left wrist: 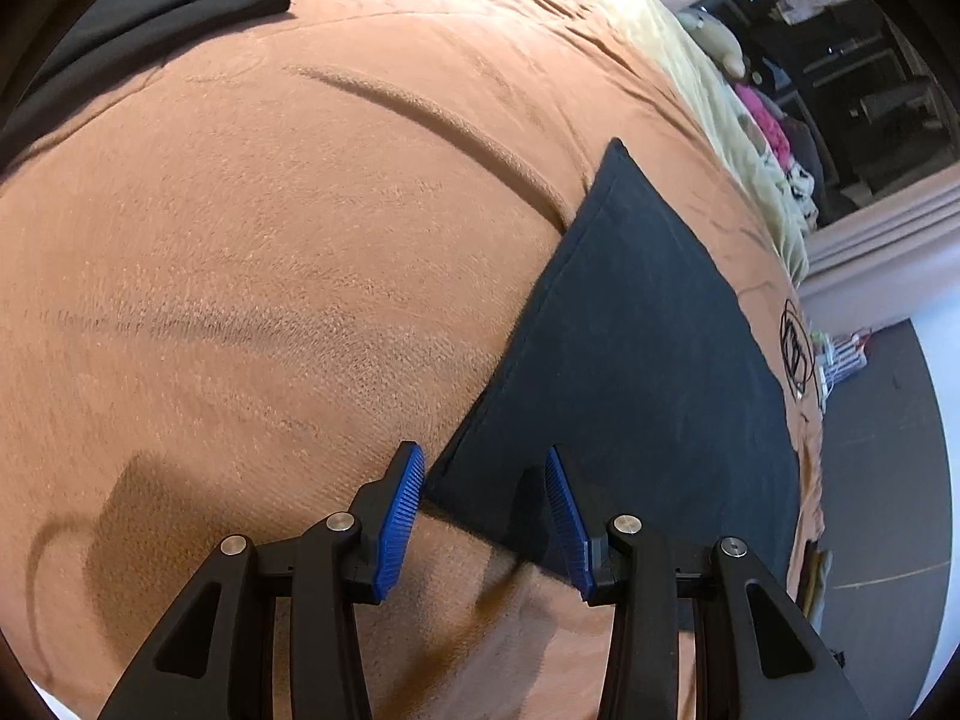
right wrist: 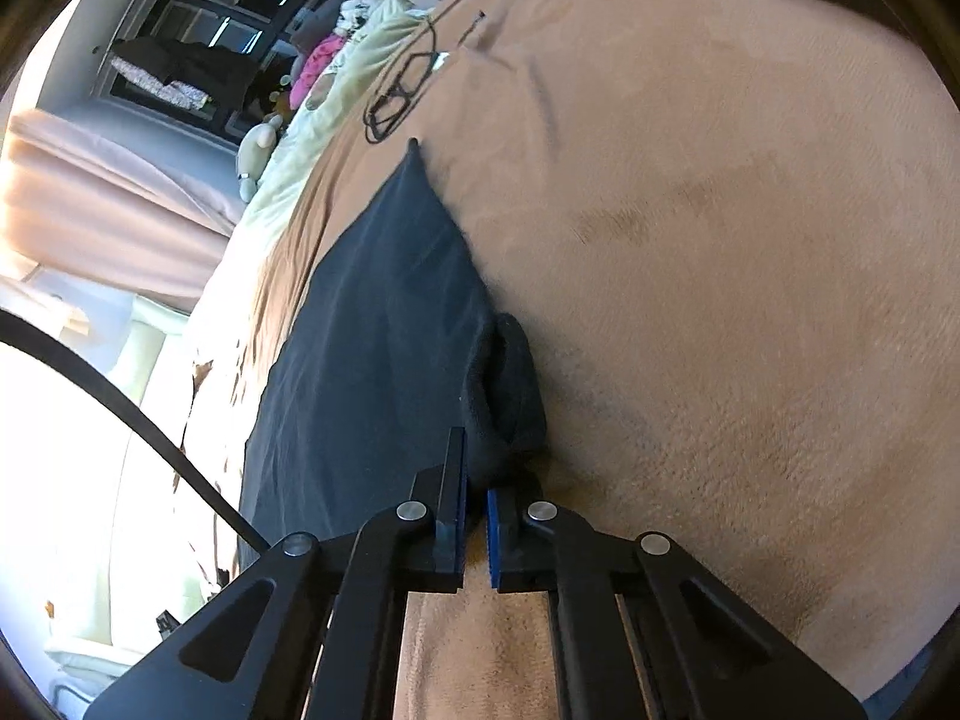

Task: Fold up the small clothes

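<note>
On brown blanket (left wrist: 270,240), dark garment (left wrist: 630,330)

Open blanket (left wrist: 270,252) left; black garment (left wrist: 138,6) beyond

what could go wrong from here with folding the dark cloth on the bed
1. The right gripper is shut on a bunched edge of the dark cloth; it may have caught extra layers, so the fold could come out lumpy.
2. The left gripper is open over the cloth's near corner; closing low, it might pinch the brown blanket too.
3. Lifting on one grip alone could skew the cloth.
</note>
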Action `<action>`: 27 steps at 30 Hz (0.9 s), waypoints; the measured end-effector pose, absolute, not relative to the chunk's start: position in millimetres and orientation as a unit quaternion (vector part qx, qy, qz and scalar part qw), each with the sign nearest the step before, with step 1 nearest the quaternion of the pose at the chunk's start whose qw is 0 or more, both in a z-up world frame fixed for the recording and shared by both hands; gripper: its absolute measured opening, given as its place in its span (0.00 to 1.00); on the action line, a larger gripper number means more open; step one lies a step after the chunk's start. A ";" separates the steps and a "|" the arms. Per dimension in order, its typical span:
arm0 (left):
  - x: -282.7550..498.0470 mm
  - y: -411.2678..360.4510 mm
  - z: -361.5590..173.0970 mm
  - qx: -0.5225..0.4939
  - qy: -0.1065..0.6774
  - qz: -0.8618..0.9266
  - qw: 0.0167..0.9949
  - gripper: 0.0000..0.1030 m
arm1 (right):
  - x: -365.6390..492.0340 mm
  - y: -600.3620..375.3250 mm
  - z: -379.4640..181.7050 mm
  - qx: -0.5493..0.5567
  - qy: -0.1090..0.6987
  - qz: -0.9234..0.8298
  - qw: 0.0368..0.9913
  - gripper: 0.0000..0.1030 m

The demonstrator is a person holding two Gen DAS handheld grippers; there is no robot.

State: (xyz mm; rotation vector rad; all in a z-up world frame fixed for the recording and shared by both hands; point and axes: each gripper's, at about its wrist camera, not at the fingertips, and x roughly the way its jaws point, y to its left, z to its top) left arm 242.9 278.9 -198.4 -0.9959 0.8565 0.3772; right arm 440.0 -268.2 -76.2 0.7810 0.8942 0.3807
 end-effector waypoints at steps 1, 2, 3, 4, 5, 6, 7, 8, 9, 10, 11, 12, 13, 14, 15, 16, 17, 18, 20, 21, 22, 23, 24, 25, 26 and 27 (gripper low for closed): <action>241.8 278.5 -198.2 -0.463 0.393 0.175 0.775 0.42 | 439.9 -266.8 -73.9 0.365 0.417 0.178 0.813 0.01; 240.9 278.3 -197.7 -0.465 0.391 0.175 0.774 0.42 | 442.1 -264.8 -71.8 0.366 0.414 0.179 0.814 0.01; 240.1 277.7 -197.3 -0.467 0.389 0.176 0.774 0.42 | 442.8 -264.2 -69.8 0.367 0.413 0.180 0.814 0.01; 240.5 278.0 -197.8 -0.474 0.385 0.175 0.773 0.42 | 442.3 -264.3 -69.4 0.367 0.412 0.181 0.814 0.01; 240.1 278.1 -198.5 -0.480 0.380 0.173 0.771 0.42 | 442.7 -262.5 -69.2 0.366 0.412 0.181 0.814 0.01; 238.1 277.9 -199.6 -0.489 0.375 0.169 0.769 0.42 | 441.3 -260.3 -68.8 0.364 0.413 0.181 0.815 0.01; 237.7 277.2 -200.2 -0.492 0.374 0.167 0.768 0.40 | 441.7 -260.0 -69.7 0.363 0.414 0.180 0.815 0.01; 239.5 276.5 -200.2 -0.485 0.378 0.168 0.770 0.29 | 441.3 -259.0 -69.4 0.362 0.414 0.180 0.816 0.01; 240.3 276.4 -199.4 -0.471 0.386 0.177 0.773 0.13 | 439.3 -257.5 -68.6 0.362 0.413 0.181 0.816 0.01; 239.6 277.9 -199.4 -0.471 0.385 0.176 0.774 0.13 | 440.0 -256.8 -66.8 0.361 0.412 0.182 0.817 0.01; 238.3 279.8 -199.3 -0.475 0.380 0.173 0.775 0.12 | 440.1 -259.0 -64.8 0.358 0.411 0.183 0.818 0.00; 237.0 281.2 -198.4 -0.476 0.376 0.172 0.776 0.11 | 438.2 -258.2 -62.7 0.357 0.410 0.184 0.819 0.00; 235.9 281.6 -196.1 -0.472 0.374 0.172 0.779 0.11 | 436.4 -259.6 -61.0 0.358 0.408 0.185 0.819 0.00; 235.0 281.0 -192.7 -0.465 0.371 0.172 0.785 0.11 | 434.9 -259.7 -59.0 0.360 0.406 0.185 0.819 0.00; 233.8 280.4 -188.6 -0.460 0.366 0.173 0.790 0.10 | 434.6 -259.2 -56.6 0.362 0.405 0.184 0.819 0.00; 232.4 279.4 -183.1 -0.457 0.359 0.173 0.795 0.10 | 435.9 -261.2 -55.9 0.363 0.403 0.185 0.819 0.00; 230.9 278.9 -179.0 -0.454 0.354 0.172 0.799 0.10 | 433.6 -260.4 -52.6 0.362 0.400 0.185 0.821 0.00; 228.7 277.9 -172.6 -0.448 0.349 0.171 0.805 0.10 | 432.9 -259.8 -51.1 0.360 0.399 0.186 0.823 0.00; 225.9 276.6 -164.7 -0.438 0.342 0.170 0.814 0.10 | 430.0 -257.2 -46.5 0.356 0.396 0.189 0.825 0.00; 223.5 276.0 -160.1 -0.435 0.338 0.169 0.817 0.09 | 427.5 -256.6 -44.1 0.354 0.394 0.192 0.827 0.00; 223.0 276.6 -156.1 -0.435 0.334 0.167 0.820 0.09 | 426.5 -256.7 -42.8 0.353 0.392 0.193 0.827 0.00; 219.6 276.6 -152.9 -0.435 0.331 0.165 0.821 0.09 | 423.2 -257.1 -40.8 0.352 0.390 0.195 0.828 0.00; 217.5 276.4 -150.7 -0.434 0.329 0.164 0.822 0.09 | 421.2 -256.8 -39.9 0.351 0.389 0.197 0.829 0.00; 213.1 275.5 -148.4 -0.433 0.328 0.163 0.824 0.09 | 419.9 -258.4 -40.9 0.350 0.389 0.198 0.829 0.00; 209.3 275.0 -147.0 -0.433 0.328 0.162 0.824 0.09 | 416.3 -259.5 -40.7 0.348 0.389 0.200 0.829 0.00; 204.9 274.3 -145.6 -0.432 0.328 0.160 0.825 0.09 | 414.3 -260.8 -41.5 0.347 0.389 0.202 0.829 0.00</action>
